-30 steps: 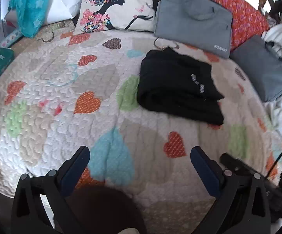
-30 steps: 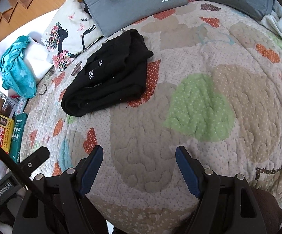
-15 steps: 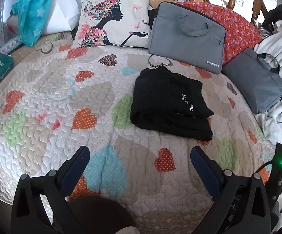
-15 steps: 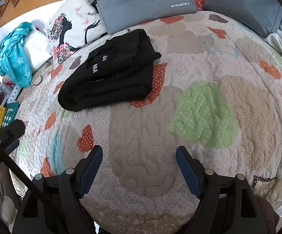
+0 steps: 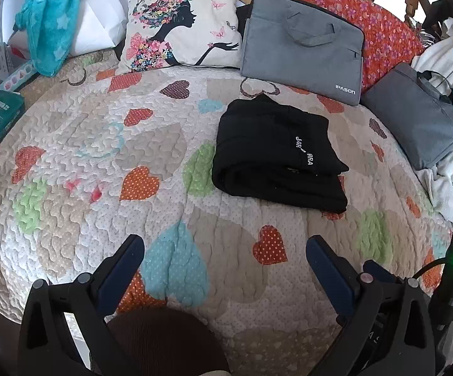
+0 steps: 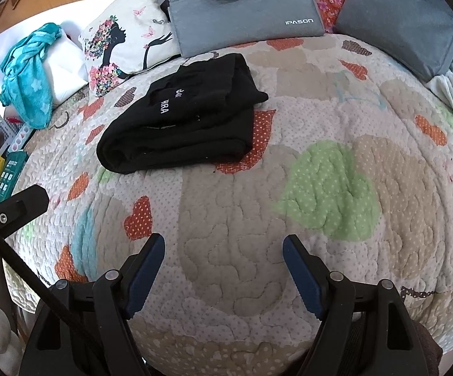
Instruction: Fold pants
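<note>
From the left wrist, the left gripper [image 5: 224, 249] hangs over the near edge of the quilt [image 5: 69, 144] with its blue-padded jaws spread wide and nothing between them. The pants [image 5: 273, 153] — black, folded into a thick bundle with white lettering on top — lie well ahead of the jaws and a little to their right, apart from both fingers. Beyond the pants a grey bag [image 5: 301, 47] leans at the head of the bed, with a printed pillow [image 5: 179, 22] to its left and a second bag [image 5: 414, 119] to its right. From the right wrist, the right gripper [image 6: 223, 247] also hovers above the quilt [image 6: 336, 188], jaws wide apart and empty. Here the pants [image 6: 182, 119] lie ahead and to the left of the jaws, well clear of them, just in front of the bag [image 6: 242, 3] and pillow [image 6: 123, 34].
</note>
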